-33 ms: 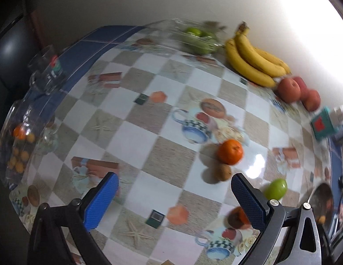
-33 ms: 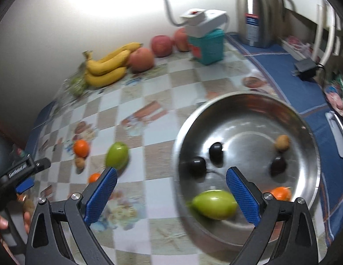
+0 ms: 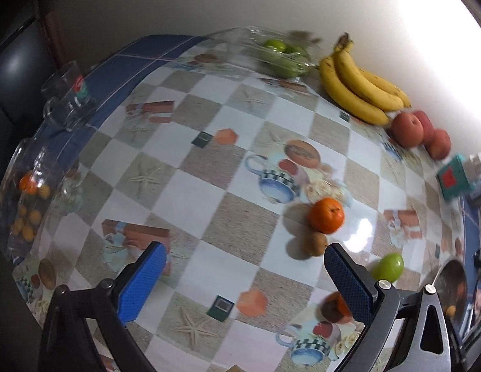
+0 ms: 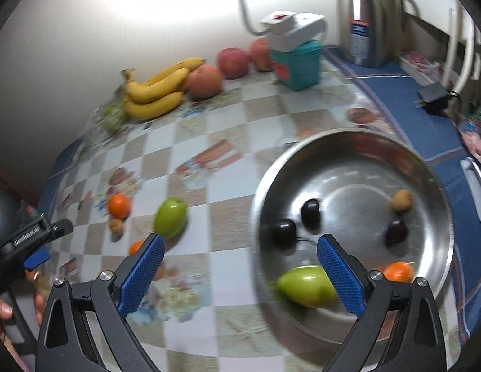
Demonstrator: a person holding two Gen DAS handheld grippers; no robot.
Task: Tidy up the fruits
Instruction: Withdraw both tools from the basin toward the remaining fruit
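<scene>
Polished metal bowl [image 4: 432,167] gleaming, glossy printed oilcloth shining over the worktop [image 3: 240,226], clear glass mug [image 3: 68,99], textured blue pads [image 4: 141,274] looking rubbery

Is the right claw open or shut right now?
Open. The right claw has its blue pads spread wide with nothing between them, above the steel bowl's edge.

Both my grippers spread wide, nothing between their fingers.
My left gripper [image 3: 243,279] and right gripper [image 4: 240,271] point forward and down, blue pads [image 4: 142,274] facing inward.
</scene>
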